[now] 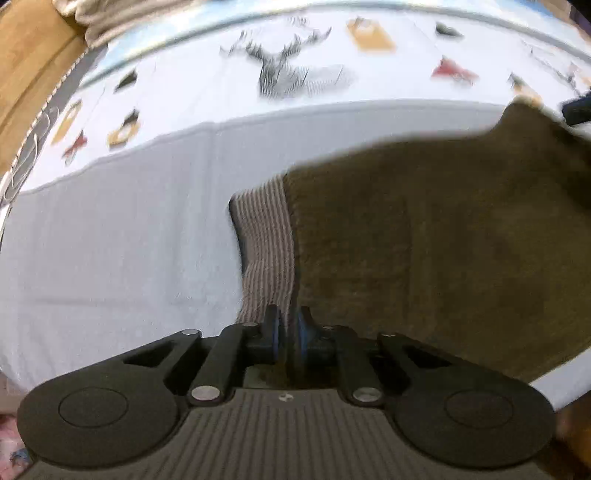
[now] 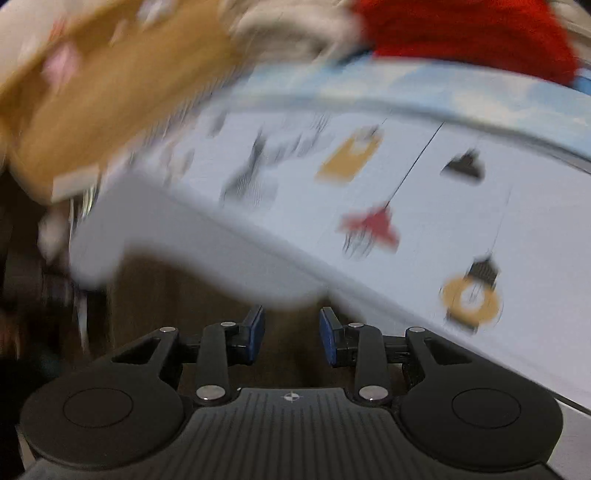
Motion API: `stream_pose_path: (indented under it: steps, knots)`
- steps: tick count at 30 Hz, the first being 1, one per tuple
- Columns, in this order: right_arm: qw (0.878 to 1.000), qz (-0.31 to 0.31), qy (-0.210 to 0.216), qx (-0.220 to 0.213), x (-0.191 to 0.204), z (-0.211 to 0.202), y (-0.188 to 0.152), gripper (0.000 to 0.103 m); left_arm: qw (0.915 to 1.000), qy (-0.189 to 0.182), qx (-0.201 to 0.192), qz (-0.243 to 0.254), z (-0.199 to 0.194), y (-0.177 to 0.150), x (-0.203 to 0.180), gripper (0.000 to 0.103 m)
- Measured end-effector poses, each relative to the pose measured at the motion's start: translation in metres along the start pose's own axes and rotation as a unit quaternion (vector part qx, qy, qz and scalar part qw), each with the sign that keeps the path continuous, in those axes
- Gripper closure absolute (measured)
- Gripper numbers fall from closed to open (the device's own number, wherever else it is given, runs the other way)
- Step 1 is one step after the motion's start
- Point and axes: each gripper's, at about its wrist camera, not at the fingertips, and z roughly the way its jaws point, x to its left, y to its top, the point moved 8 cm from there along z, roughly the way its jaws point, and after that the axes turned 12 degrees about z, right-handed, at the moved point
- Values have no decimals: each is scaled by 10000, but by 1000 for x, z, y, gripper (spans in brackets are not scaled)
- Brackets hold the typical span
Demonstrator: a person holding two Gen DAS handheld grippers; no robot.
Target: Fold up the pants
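Note:
The pants [image 1: 424, 240] are olive-brown with a grey ribbed band [image 1: 266, 251] along their left edge, and they lie spread on a white sheet [image 1: 110, 240]. My left gripper [image 1: 290, 332] is shut on the pants right where the ribbed band meets the brown cloth, with fabric pinched between the blue pads. In the right wrist view my right gripper [image 2: 291, 332] stands open, its blue pads apart. Blurred brown cloth of the pants [image 2: 207, 295] lies under and beyond the pads, and they do not press on it.
A bedcover [image 1: 221, 96] printed with deer and small coloured shapes lies beyond the white sheet. A red garment [image 2: 461, 29] and a tan cloth [image 2: 129, 85] sit at the far edge. A wooden surface [image 1: 33, 66] shows at upper left. A dark object [image 1: 576, 107] pokes in at the right.

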Motion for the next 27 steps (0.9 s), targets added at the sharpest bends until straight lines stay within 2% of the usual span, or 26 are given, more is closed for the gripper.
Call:
stream_pose_path:
  steps: [1, 2, 4, 5, 6, 8, 10, 13, 17, 20, 22, 25, 27]
  knots:
    - [9989, -204, -352, 247, -7, 8, -10, 69, 10000, -62, -46, -49, 0, -1, 2, 91]
    - [9941, -351, -898, 502, -22, 18, -21, 69, 9999, -92, -50, -106, -1, -1, 5, 91]
    - [9812, -417, -1696, 818, -52, 27, -35, 69, 9999, -34, -56, -87, -4, 0, 4, 91]
    - [9820, -345, -1697, 752, -62, 23, -37, 69, 10000, 28, -50, -46, -6, 2, 2, 91]
    - [9850, -207, -1585, 645, -65, 17, -34, 70, 9999, 89, -55, 4, -8, 3, 0, 89]
    - [9841, -29, -1754, 261, -79, -2, -26, 70, 9998, 110, -158, 30, -14, 11, -6, 80]
    - [9730, 106, -2299, -155, -103, -26, -23, 67, 9994, 69, -335, 24, -22, 24, -12, 70]
    - [9564, 815, -2763, -477, -153, -65, -35, 67, 9981, -60, -603, 92, -31, 47, -31, 66]
    - [9297, 1878, -2932, -1201, -213, -134, -59, 65, 9956, -274, -799, 407, -41, 74, -69, 63]
    - [9005, 2521, -3098, -1720, -255, -189, -96, 62, 9924, -361, -918, 742, -48, 92, -101, 61]
    - [8762, 2926, -3285, -1968, -279, -226, -127, 61, 9898, -422, -992, 932, -53, 104, -122, 61]
    - [8304, 3620, -3520, -2356, -310, -283, -184, 61, 9854, -496, -1154, 1146, -64, 123, -157, 61]
    - [7946, 4206, -3487, -2648, -324, -320, -225, 61, 9825, -577, -1309, 1191, -72, 135, -179, 61]
